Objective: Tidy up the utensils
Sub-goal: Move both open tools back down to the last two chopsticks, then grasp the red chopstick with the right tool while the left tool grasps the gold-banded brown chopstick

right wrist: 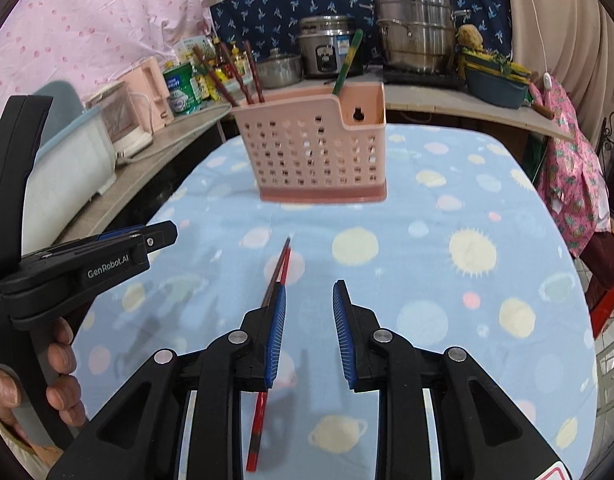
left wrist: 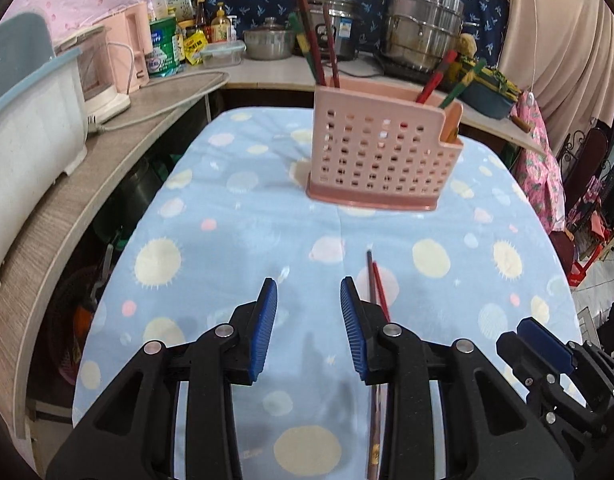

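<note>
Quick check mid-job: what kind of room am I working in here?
Most likely a home kitchen: a stacked stainless steel steamer pot and silver rice cooker stand on the back counter, and a pink perforated plastic utensil holder sits on the cloth-covered table.

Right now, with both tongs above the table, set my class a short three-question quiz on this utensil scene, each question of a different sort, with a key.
1. True or false: the left tongs are shut on a chopstick.
2. Multiple choice: where does the loose pair of chopsticks lie? A) inside the pink holder B) flat on the blue spotted cloth C) on the side counter
3. Fill in: the pink perforated holder already has several ______ standing in it.

Key:
1. False; both the left and the right tongs are open and hold nothing.
2. B; they lie on the cloth, in front of the holder and apart from it.
3. chopsticks
</note>
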A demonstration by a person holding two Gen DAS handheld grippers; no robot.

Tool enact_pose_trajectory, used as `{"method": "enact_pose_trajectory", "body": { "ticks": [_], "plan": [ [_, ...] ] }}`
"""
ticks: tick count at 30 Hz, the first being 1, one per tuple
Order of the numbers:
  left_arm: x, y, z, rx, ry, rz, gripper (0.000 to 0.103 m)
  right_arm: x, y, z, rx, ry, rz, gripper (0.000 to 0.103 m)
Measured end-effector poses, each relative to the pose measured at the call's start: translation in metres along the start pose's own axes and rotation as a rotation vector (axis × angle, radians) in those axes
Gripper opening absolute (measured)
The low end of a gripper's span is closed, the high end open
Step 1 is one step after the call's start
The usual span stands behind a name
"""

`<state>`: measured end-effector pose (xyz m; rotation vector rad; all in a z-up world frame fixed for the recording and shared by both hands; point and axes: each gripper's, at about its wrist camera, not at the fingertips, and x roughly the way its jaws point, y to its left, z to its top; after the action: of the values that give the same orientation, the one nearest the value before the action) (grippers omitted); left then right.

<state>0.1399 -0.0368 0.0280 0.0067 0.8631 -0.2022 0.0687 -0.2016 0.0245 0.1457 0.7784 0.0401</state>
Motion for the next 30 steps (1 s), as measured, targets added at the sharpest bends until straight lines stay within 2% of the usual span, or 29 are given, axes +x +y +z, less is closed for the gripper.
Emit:
{"method": "enact_pose_trajectory", "body": {
  "ticks": [16, 19, 24, 30],
  "plan": [
    [0.020, 0.009, -0.061, 0.006, 0.138, 0.018, 0.032, 0.017, 0.014, -0.066, 0.002, 0.149, 0.039, 0.025],
    [0.021, 0.011, -0.069, 0.003, 0.153, 0.020, 0.038, 0.017, 0.019, -0.076, -0.002, 0.168, 0.048, 0.025],
    [0.023, 0.014, -0.078, -0.001, 0.174, 0.019, 0.038, 0.017, 0.027, -0.083, -0.018, 0.185, 0.062, 0.025],
    [0.020, 0.017, -0.082, -0.009, 0.176, 0.022, 0.045, 0.020, 0.034, -0.088, -0.035, 0.198, 0.072, 0.025]
  ]
}}
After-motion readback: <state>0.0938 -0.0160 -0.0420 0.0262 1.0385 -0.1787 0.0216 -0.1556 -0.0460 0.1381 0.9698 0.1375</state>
